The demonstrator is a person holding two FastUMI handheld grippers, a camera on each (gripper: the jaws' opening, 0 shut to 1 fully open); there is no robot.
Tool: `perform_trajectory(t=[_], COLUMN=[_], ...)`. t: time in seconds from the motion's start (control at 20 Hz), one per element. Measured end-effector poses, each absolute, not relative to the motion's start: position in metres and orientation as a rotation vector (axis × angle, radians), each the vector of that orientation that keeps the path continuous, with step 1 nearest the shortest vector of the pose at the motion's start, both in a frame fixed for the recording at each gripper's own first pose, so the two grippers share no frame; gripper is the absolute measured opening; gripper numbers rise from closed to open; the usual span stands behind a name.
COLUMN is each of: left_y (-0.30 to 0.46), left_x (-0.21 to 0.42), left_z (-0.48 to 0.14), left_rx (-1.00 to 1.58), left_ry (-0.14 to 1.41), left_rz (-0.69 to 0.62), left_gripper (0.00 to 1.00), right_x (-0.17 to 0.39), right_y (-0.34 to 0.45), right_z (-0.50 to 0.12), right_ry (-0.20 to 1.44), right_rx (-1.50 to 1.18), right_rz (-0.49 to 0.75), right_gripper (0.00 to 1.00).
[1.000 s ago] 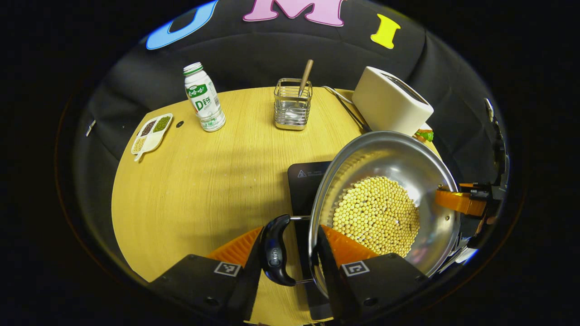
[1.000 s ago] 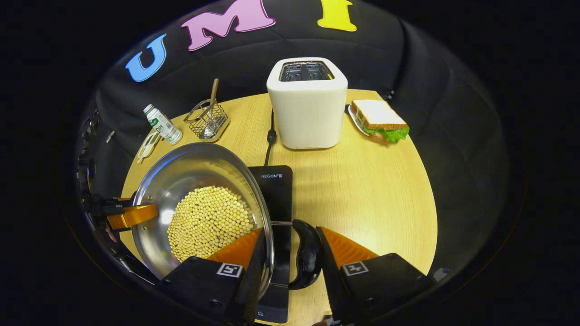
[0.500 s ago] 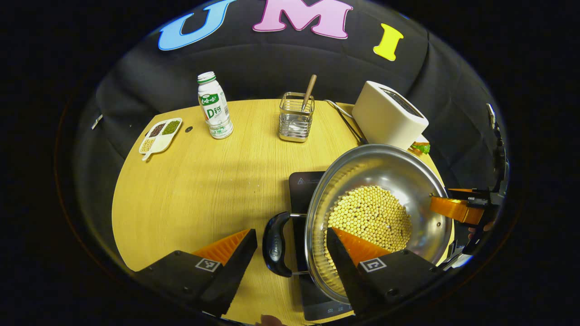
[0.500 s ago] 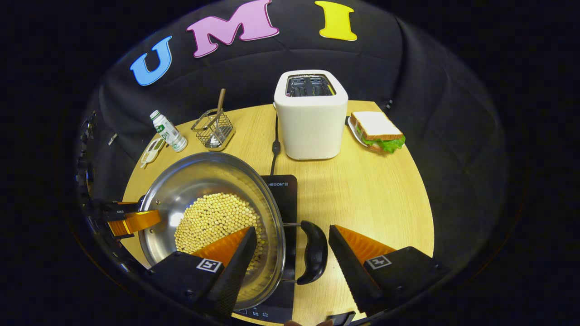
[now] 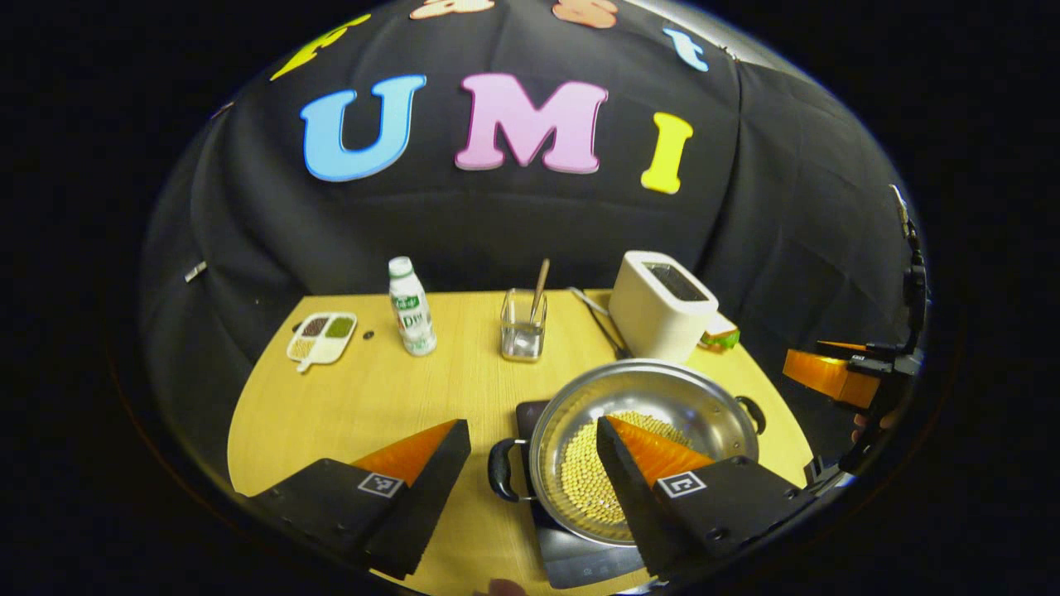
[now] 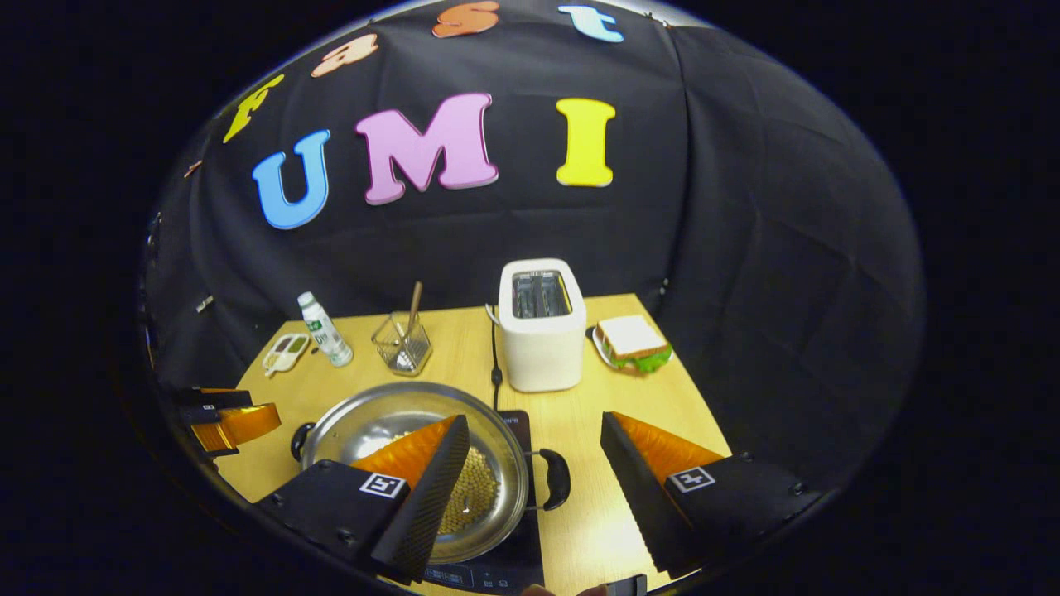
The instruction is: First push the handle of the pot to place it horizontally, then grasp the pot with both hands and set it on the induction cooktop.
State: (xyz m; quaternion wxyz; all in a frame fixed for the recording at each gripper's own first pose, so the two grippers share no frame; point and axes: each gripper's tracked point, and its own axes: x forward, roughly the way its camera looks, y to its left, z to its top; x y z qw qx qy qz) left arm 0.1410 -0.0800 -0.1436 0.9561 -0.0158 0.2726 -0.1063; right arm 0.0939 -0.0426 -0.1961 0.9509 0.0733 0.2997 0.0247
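A steel pot point(image 5: 646, 397) holding soybeans point(image 5: 584, 488) sits on the black induction cooktop point(image 5: 571, 555) at the near edge of the table. Its two black handles point(image 5: 501, 469) point left and right. My left gripper point(image 5: 532, 424) is open and raised above and behind the left handle, touching nothing. In the right gripper view the pot point(image 6: 373, 418) lies low and left, its right handle point(image 6: 556, 478) below the gap of my open right gripper point(image 6: 534, 419), over the cooktop point(image 6: 497, 571). Each view also catches the other gripper at its edge: the right point(image 5: 836, 377), the left point(image 6: 228, 418).
At the back of the round wooden table point(image 5: 373, 406) stand a white toaster point(image 6: 540, 327), a sandwich point(image 6: 633, 343), a wire basket with a spoon point(image 5: 523, 335), a milk bottle point(image 5: 411, 306) and a small divided dish point(image 5: 321, 337).
Both grippers have opened off the pot's handles and drawn up and back. The pot, held a second ago, now rests on the cooktop.
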Motion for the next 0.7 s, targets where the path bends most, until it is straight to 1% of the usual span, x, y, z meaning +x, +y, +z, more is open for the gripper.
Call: perform_trajectory(t=[0.2,0.3,0.55,0.7], left_y=[-0.083,-0.084,-0.083,-0.067], left_x=[0.127,0.119,0.094,0.08], left_z=[-0.078,-0.041,0.046,0.08], left_rx=[-0.022,-0.013,-0.068,-0.023], left_ry=[0.391,0.302,0.077,-0.036], left_rz=[-0.227,-0.229,-0.214,-0.17], left_gripper=[0.95,0.95,0.95,0.94], right_x=[0.091,0.082,0.061,0.053], right_y=[-0.037,-0.035,-0.03,-0.036], right_z=[-0.105,-0.07,-0.017,0.005], right_ry=[0.373,0.298,0.188,0.115], right_rx=[0.146,0.142,0.164,0.138], right_rz=[0.062,0.064,0.067,0.043], right_gripper=[0.99,0.98,0.98,0.98])
